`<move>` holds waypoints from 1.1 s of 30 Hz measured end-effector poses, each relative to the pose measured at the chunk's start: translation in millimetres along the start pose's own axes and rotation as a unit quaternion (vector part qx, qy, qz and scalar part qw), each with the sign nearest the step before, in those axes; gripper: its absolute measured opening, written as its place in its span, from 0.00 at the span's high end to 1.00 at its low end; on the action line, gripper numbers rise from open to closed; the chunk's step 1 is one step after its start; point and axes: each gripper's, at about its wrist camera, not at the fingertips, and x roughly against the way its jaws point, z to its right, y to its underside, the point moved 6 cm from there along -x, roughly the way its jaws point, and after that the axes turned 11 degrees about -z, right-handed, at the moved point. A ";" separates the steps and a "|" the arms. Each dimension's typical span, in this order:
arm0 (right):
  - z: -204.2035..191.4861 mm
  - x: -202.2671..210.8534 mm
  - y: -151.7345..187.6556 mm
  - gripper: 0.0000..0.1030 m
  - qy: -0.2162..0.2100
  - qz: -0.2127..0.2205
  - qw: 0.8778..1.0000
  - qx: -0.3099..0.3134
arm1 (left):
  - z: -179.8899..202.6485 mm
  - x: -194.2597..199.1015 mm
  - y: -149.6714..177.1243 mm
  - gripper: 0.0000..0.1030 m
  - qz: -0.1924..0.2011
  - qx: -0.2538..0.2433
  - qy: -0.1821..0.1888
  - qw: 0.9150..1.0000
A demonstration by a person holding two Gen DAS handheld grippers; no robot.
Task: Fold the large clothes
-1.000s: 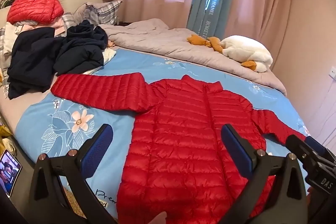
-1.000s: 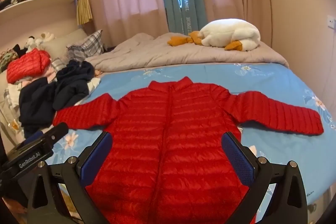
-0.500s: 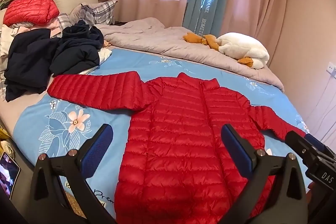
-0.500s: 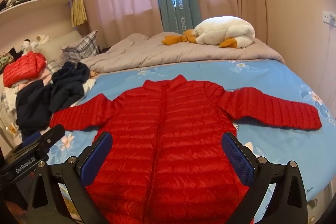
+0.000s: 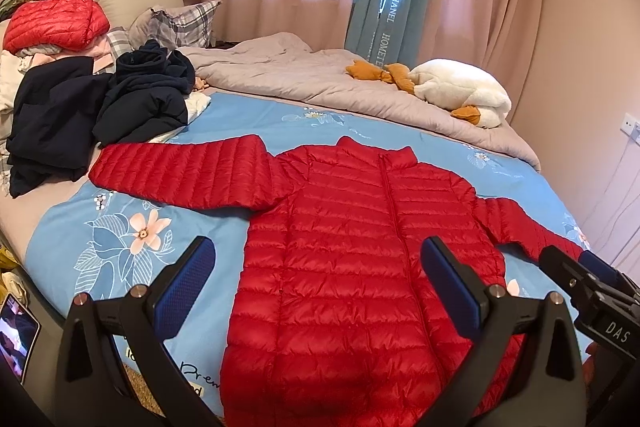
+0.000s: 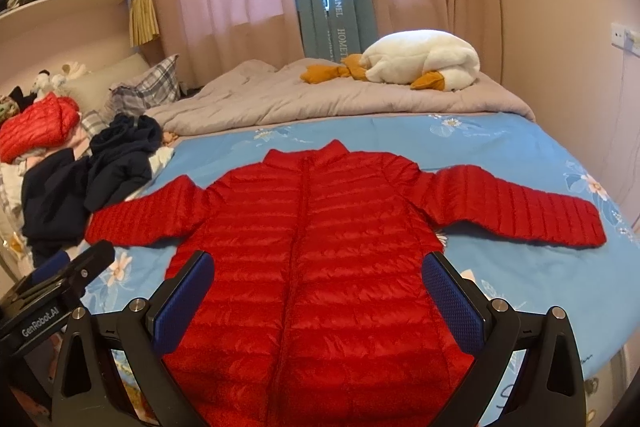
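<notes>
Both tools, left (image 5: 318,287) and right (image 6: 318,303), gape above the flat red jacket (image 6: 320,267).

Both the left gripper (image 5: 320,283) and the right gripper (image 6: 318,291) are showing black frames, blue textured pads (image 6: 450,307) and silver screws (image 5: 495,289).

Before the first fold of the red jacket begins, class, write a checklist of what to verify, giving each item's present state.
1. Red jacket lies flat, front up: ok.
2. Both sleeves spread out sideways, left sleeve and right sleeve: ok.
3. Left gripper open, holding nothing: ok.
4. Right gripper open, holding nothing: ok.
5. Dark clothes pile clear of the left cuff: cannot tell, they look very close.
6. Hem fully on the bed: cannot tell.
</notes>
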 end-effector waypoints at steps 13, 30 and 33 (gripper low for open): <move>-1.2 -2.2 -0.1 0.00 0.003 -0.005 1.000 0.002 | -0.6 -3.4 -2.0 0.00 -0.003 0.004 0.002 1.000; 0.2 -2.2 -2.3 0.00 0.002 -0.006 1.000 0.002 | 1.7 -4.7 -2.1 0.00 -0.003 0.001 0.006 1.000; 0.0 -2.1 -2.2 0.00 0.003 -0.006 1.000 0.002 | 1.2 -4.4 -2.1 0.00 -0.003 0.000 0.007 1.000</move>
